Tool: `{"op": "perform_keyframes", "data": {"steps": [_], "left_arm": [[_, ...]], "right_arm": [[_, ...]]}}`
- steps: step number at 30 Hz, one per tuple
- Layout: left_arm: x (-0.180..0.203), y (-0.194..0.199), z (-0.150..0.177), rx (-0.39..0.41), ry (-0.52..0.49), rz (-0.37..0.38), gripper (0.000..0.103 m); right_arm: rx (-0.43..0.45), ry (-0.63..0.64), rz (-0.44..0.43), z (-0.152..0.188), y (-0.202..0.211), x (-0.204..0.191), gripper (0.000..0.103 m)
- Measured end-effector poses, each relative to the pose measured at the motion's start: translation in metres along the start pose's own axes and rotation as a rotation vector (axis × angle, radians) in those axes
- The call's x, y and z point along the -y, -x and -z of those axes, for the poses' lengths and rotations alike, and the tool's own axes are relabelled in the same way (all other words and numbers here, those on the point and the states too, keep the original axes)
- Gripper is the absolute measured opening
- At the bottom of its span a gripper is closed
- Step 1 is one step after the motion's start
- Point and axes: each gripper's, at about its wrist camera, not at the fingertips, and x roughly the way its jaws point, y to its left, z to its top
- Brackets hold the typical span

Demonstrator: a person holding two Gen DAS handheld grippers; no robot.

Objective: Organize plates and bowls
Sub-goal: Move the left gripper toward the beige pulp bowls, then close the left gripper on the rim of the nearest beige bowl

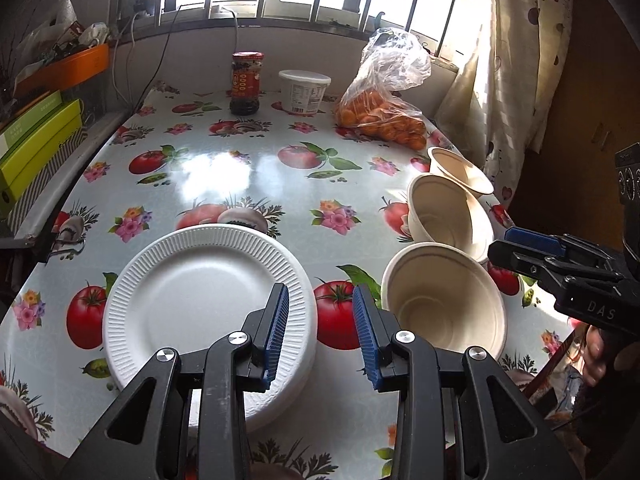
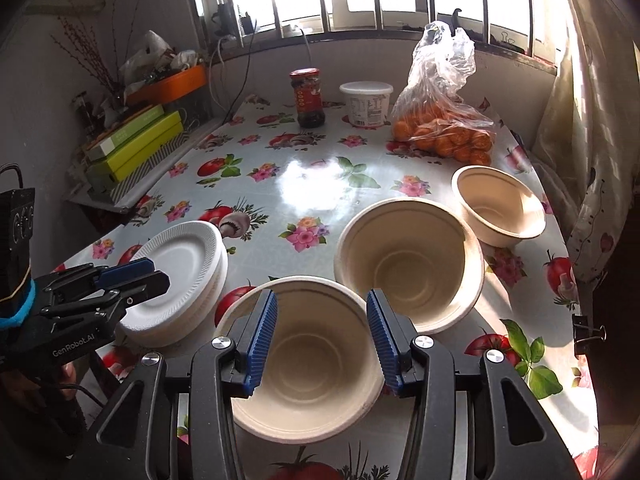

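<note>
A stack of white ribbed paper plates (image 1: 200,300) (image 2: 180,276) lies at the near left of the table. Three beige paper bowls stand apart in a row on the right: the near bowl (image 1: 444,304) (image 2: 316,364), the middle bowl (image 1: 448,212) (image 2: 408,264) and the far bowl (image 1: 460,172) (image 2: 500,208). My left gripper (image 1: 320,300) (image 2: 160,276) hangs open over the gap between the plates and the near bowl, holding nothing. My right gripper (image 2: 322,304) (image 1: 504,248) is open above the near bowl, and its pads do not press on the rim.
At the back of the flowered tablecloth (image 1: 240,168) stand a red-lidded jar (image 1: 246,84), a white tub (image 1: 304,90) and a plastic bag of oranges (image 1: 380,116). Green boxes (image 1: 36,148) and an orange tray (image 1: 64,68) sit on a ledge at left. A curtain (image 1: 516,80) hangs at right.
</note>
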Motion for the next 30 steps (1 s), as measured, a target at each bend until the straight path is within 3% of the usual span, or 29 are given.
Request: {"op": "perform_keyframes", "data": {"steps": [11, 20, 30], "left_arm": [[0.029, -0.034, -0.003, -0.082, -0.034, 0.084, 0.035], [0.052, -0.043, 0.003, -0.135, -0.066, 0.142, 0.034], [0.080, -0.045, 0.011, -0.171, -0.122, 0.166, 0.035]], "right_arm": [[-0.036, -0.159, -0.027, 0.036, -0.006, 0.048, 0.046], [-0.056, -0.183, -0.125, 0.049, -0.012, 0.055, 0.046], [-0.051, -0.192, -0.155, 0.060, 0.001, 0.067, 0.046]]}}
